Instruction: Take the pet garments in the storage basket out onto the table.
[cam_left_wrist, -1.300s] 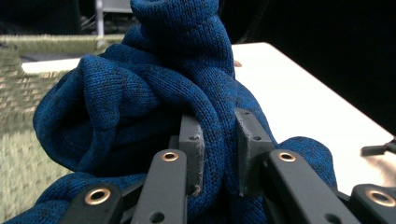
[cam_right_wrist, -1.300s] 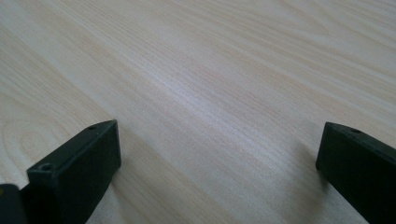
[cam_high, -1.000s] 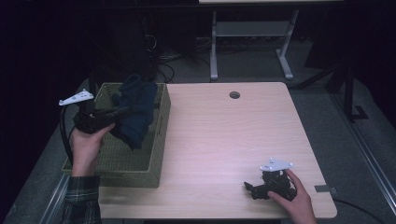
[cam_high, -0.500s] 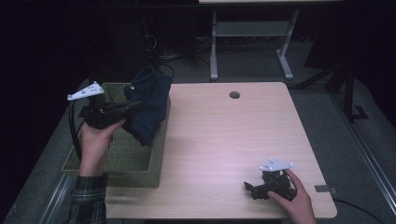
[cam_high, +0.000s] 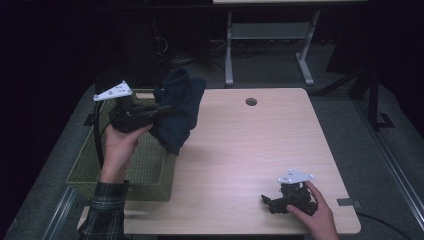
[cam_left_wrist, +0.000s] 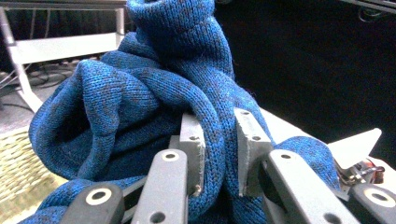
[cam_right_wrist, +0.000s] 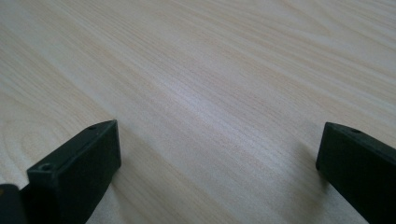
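Observation:
A dark blue knitted garment (cam_high: 179, 109) hangs in the air over the left edge of the wooden table (cam_high: 260, 145), above the right rim of the green basket (cam_high: 150, 165). My left gripper (cam_high: 167, 107) is shut on a thick fold of it. In the left gripper view the blue knit (cam_left_wrist: 140, 88) is pinched between the grey pads (cam_left_wrist: 192, 149) and bunches up in front of the camera. My right gripper (cam_high: 266, 201) rests on the table near its front right corner, jaws wide apart. In the right gripper view its fingertips (cam_right_wrist: 79, 168) frame bare wood.
A round cable hole (cam_high: 251, 101) sits near the table's far edge. A white metal frame (cam_high: 265, 40) stands on the floor behind the table. A cable (cam_high: 97, 145) trails from the left gripper down past the basket.
My left gripper has lifted the blue garment out of the basket and carried it right and up toward the table's edge. The right gripper has stayed in place.

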